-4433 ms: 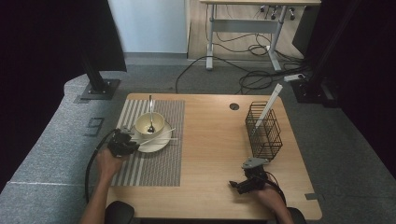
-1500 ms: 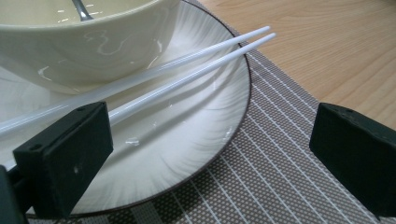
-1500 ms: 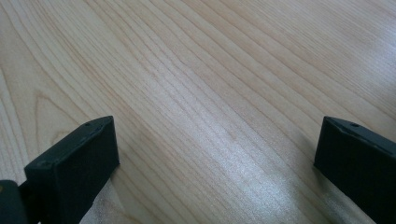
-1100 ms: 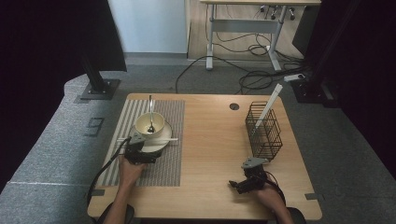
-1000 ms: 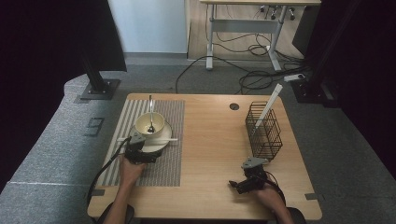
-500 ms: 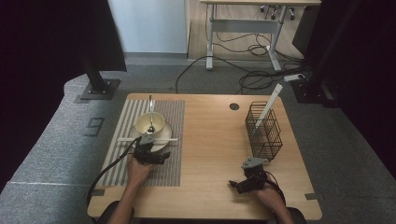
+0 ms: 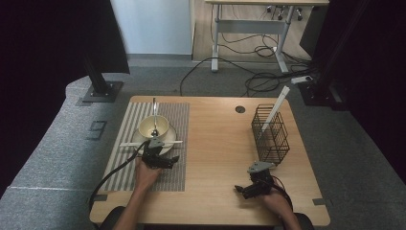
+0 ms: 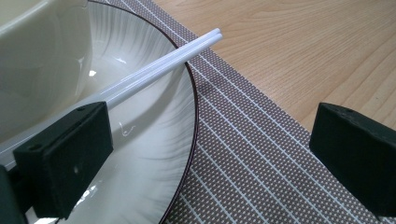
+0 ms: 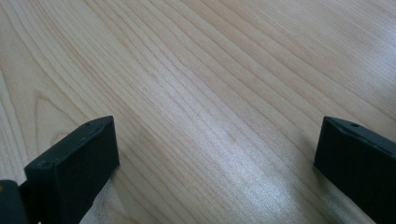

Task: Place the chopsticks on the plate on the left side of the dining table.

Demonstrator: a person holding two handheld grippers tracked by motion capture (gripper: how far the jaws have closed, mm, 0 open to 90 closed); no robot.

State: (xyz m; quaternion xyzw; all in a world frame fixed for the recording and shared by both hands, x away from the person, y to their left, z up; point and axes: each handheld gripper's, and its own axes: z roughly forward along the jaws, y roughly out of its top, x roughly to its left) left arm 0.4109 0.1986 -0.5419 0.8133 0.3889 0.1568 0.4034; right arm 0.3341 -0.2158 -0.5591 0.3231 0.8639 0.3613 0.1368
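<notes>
I sit at a wooden tabletop holding a tool in each hand. My left tool rests on a striped placemat, just beside the near rim of a white plate. A cream bowl with a spoon in it stands on that plate. A pair of white chopsticks lies across the plate, side by side, their long axis running left to right across the tabletop. From my left tool's own view they slant up and away, tips just past the plate rim over the placemat, and they pass behind its left jaw. I cannot tell whether that jaw touches them. The left tool is spread wide and holds nothing. My left hand is much the nearer one to the chopsticks.

My right tool sits low over bare wood near my edge, well apart from the plate, jaws wide, holding nothing. A black wire basket with one white stick leaning in it stands farther back on my right.
</notes>
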